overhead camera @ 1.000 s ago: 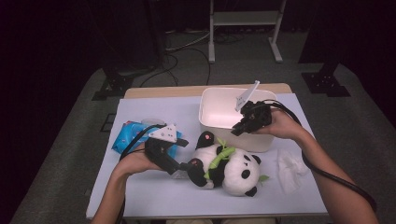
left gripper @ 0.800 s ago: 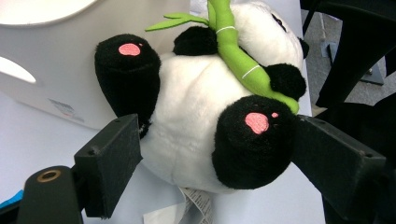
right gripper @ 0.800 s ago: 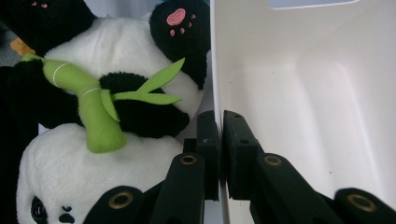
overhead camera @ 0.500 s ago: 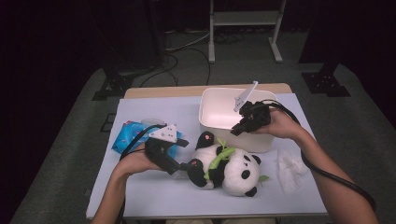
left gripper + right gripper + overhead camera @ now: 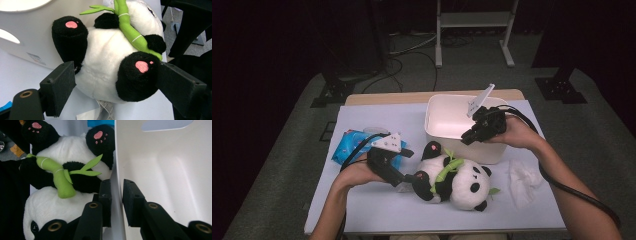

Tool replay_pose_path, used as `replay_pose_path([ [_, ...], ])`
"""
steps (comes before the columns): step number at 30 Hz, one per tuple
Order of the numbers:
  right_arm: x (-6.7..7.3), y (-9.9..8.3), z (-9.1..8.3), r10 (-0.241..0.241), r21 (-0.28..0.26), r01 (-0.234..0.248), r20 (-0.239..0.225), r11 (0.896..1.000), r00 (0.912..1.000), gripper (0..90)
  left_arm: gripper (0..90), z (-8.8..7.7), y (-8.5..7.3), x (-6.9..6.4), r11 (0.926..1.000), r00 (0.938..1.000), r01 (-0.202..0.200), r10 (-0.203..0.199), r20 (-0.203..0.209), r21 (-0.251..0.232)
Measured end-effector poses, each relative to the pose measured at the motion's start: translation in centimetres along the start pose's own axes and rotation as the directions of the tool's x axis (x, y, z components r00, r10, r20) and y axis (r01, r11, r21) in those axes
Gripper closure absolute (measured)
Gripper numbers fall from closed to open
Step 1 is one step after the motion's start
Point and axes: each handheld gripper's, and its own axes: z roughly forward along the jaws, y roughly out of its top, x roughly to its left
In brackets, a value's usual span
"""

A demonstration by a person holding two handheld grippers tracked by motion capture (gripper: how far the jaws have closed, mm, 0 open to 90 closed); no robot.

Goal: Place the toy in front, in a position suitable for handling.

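Both grippers are at work on the table. Left gripper lies low at about 8 o'clock of the table, and its two black jaws stand wide around the lower body of the plush panda. In the left gripper view one flat, felt-like pad is beside the panda's left leg and the other pad touches the black foot with the pink sole; the jaws embrace the soft body, but I cannot tell if they really press it.

Right gripper is at about 2 o'clock, at the front wall of the white plastic bin. In the right gripper view its jaws stand one on each side of the thin, smooth wall with a small gap, so the pads are released from it; they have just been opening a little.

Panda lies on its back at 6 o'clock, just in front of the bin and touching it. It is round, with fluffy white and black fur, and holds a green fabric bamboo stalk across the chest. The bin is rounded and glossy, with an oval handle hole.

At 9 o'clock lies a blue soft packet. At 4 o'clock lies a crumpled white tissue. The table has a pale, matte cover.
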Motion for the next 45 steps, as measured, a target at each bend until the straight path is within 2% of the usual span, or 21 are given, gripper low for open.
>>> replay_pose_path([
  [6,0.7,0.1,-0.9,-0.019,-0.010,0.019,0.026,1.000,0.9995,72.5,15.7,-0.2,-0.1,0.0,1.0000,1.0000,0.004,-0.004,-0.009,-0.001],
  [15,2.3,0.3,-1.7,-0.048,-0.033,0.049,0.008,0.998,0.9988,70.5,15.6,-0.2,-0.2,0.1,1.0000,0.9999,0.008,-0.008,-0.011,0.002],
  [26,4.0,0.2,0.2,-0.085,0.000,0.085,-0.053,0.996,0.9950,65.7,15.6,-0.2,-0.2,0.0,0.9999,0.9999,0.009,-0.009,-0.014,0.006],
  [32,4.2,0.1,1.4,-0.087,0.010,0.088,-0.085,0.996,0.9926,62.4,15.6,-0.4,-0.2,0.0,1.0000,0.9998,0.008,-0.008,-0.016,0.004],
  [45,4.4,-0.3,3.1,-0.092,0.034,0.096,-0.118,0.995,0.9888,58.9,15.6,-0.3,-0.3,0.1,0.9999,0.9998,0.001,0.000,-0.020,0.014],
])
